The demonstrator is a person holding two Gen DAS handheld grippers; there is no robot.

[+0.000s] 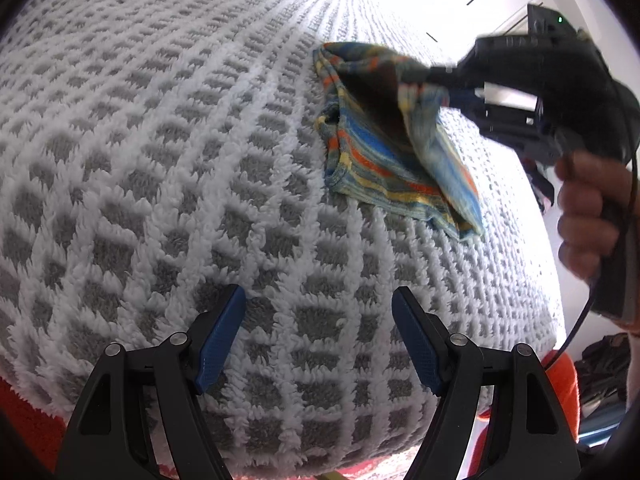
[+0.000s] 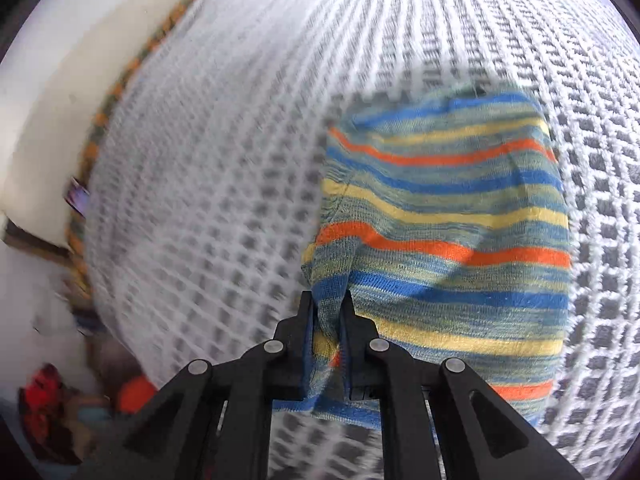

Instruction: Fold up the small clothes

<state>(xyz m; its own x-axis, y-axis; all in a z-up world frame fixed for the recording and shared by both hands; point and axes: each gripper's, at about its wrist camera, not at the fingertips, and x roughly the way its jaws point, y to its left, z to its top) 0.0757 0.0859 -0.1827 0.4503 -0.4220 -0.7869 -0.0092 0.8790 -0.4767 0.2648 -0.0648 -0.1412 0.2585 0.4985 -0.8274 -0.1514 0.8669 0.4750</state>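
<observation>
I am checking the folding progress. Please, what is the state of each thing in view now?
Striped blue, orange and yellow knit garment: partly lifted by one edge, the rest lying on the blanket.
White and grey waffle-textured blanket: spread flat.
Right gripper: shut on the garment.
Left gripper: open, empty.

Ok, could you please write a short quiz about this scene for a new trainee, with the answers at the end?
1. True or false: the left gripper holds the striped garment.
2. Which colour is absent from the garment's stripes? A) orange B) yellow C) purple
3. Fill in: the garment lies on a grey and white ____.

Key:
1. False. Its jaws are open above the blanket; the right gripper is shut on a fold of the garment.
2. C
3. blanket
</observation>
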